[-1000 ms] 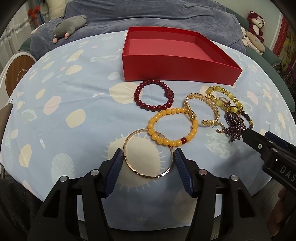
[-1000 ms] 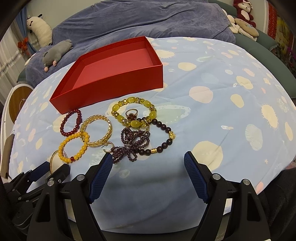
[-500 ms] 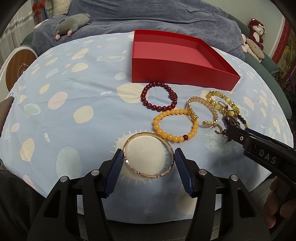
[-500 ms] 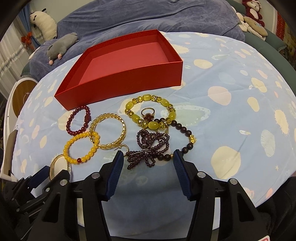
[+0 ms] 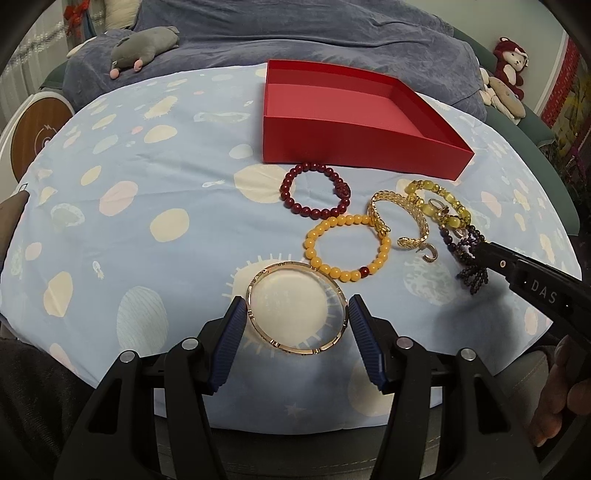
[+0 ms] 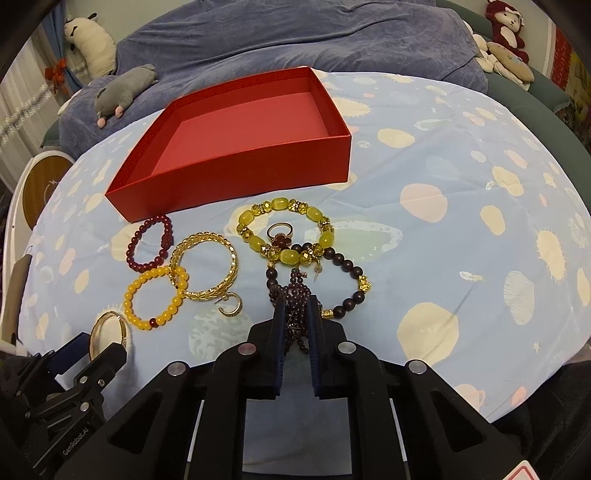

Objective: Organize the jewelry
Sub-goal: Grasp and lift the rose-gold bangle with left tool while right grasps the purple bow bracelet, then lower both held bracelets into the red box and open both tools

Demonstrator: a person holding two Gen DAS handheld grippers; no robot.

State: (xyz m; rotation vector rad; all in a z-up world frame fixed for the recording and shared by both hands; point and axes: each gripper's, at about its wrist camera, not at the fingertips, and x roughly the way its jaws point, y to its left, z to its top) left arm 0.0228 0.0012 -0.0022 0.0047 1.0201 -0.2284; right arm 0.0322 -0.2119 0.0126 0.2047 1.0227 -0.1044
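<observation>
The purple bead cluster (image 6: 295,295) lies near the front edge of the worktop (image 6: 461,177), pinched between the nearly closed pads of the right hand-held gripper (image 6: 295,314). Half a second ago those pads stood wide on either side of it. Close beyond it lie a dark bead bracelet (image 6: 351,291), a ring (image 6: 280,233) and a green bracelet (image 6: 286,230); to its left a small hoop (image 6: 231,306), a gold chain bangle (image 6: 205,266), an orange bracelet (image 6: 155,297) and a red bracelet (image 6: 149,243). The red box (image 6: 236,173) stands behind them all, open. Nearest the front left, the thin gold bangle (image 5: 297,306) sits between the pads of the left hand-held gripper (image 5: 297,323), which stands open around it, as it did a second ago; whether the pads touch it cannot be told. The orange bracelet touches this bangle's far rim. A grey plush (image 5: 144,48) lies on the blue blanket (image 5: 332,33) beyond the worktop.
</observation>
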